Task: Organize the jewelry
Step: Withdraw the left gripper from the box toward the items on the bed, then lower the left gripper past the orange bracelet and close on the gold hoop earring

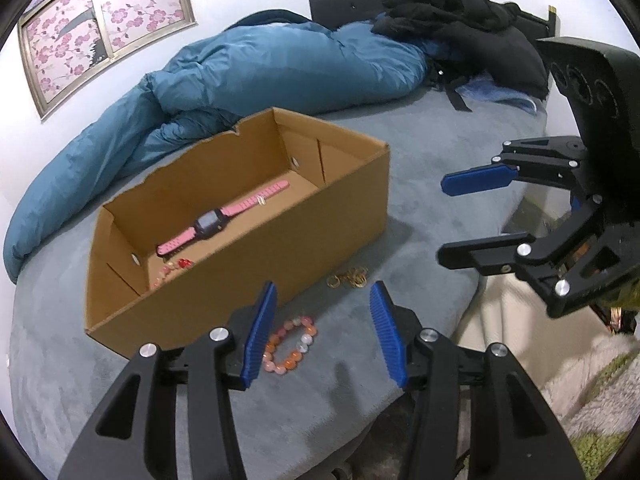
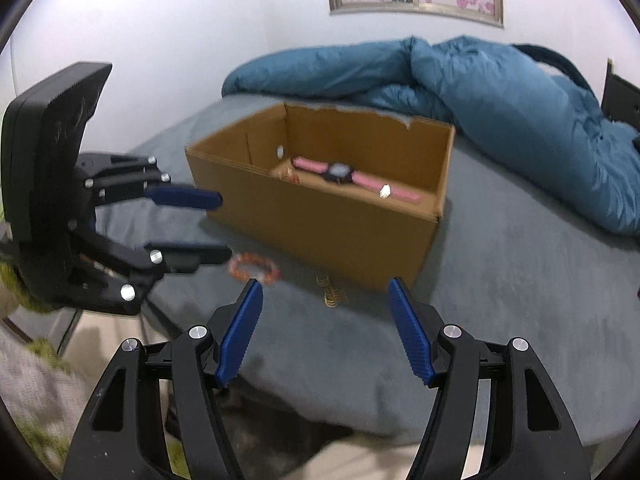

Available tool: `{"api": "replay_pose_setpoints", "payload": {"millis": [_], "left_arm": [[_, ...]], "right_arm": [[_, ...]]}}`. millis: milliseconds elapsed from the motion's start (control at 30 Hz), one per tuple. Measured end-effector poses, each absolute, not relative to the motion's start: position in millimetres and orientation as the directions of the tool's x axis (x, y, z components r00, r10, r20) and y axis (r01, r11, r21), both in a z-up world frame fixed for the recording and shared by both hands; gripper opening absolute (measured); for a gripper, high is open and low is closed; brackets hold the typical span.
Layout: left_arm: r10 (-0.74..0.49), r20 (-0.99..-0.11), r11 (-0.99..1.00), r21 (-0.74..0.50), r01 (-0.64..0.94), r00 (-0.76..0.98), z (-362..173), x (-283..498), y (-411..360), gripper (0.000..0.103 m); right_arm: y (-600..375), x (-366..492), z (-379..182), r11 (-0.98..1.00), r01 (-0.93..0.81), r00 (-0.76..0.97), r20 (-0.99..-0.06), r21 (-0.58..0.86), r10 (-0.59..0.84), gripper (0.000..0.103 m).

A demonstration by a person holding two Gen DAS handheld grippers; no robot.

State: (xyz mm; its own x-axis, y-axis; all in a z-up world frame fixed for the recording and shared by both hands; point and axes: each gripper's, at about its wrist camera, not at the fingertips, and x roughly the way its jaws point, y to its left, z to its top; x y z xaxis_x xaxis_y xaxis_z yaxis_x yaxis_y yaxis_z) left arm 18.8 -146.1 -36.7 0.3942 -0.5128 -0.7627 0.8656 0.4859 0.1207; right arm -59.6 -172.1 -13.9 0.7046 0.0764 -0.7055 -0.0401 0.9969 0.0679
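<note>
Both tongs stand apart and empty. The left tongs [image 1: 322, 332] straddle the bracelet [image 1: 291, 345] on the bed [image 1: 420, 152], seemingly for a pick; the right tongs [image 2: 326, 330] aim at the gold rings [image 2: 333, 294]. The box [image 1: 224, 280] alongside already holds a watch [image 1: 224, 216].

matt cardboard box [image 1: 224, 280], glossy bead bracelet [image 1: 290, 346]

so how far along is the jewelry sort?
Partway. Done: the pink watch and some small beads lie inside the cardboard box. In hand: nothing; the left gripper and right gripper are both open and empty above the bed. Left: the bead bracelet and the gold rings on the bed beside the box.
</note>
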Motion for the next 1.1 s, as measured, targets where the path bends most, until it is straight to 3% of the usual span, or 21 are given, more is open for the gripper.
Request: {"api": "replay_pose_setpoints", "payload": {"millis": [233, 933, 1100], "left_arm": [[-0.513, -0.773, 0.441, 0.135, 0.887, 0.373, -60, 12, -156, 0.047], [-0.529, -0.753, 0.39, 0.193, 0.9, 0.391, -102, 29, -171, 0.047], [-0.529, -0.747, 0.358, 0.233, 0.904, 0.402, -107, 33, -181, 0.034]], "right_arm": [[-177, -59, -32, 0.997, -0.046, 0.65, -0.757, 0.059, 0.075, 0.061], [-176, -13, -63, 0.996, -0.06, 0.595, -0.799, 0.062, 0.086, 0.041], [-180, -6, -65, 0.997, -0.055, 0.59, -0.804, 0.054, 0.076, 0.036]]}}
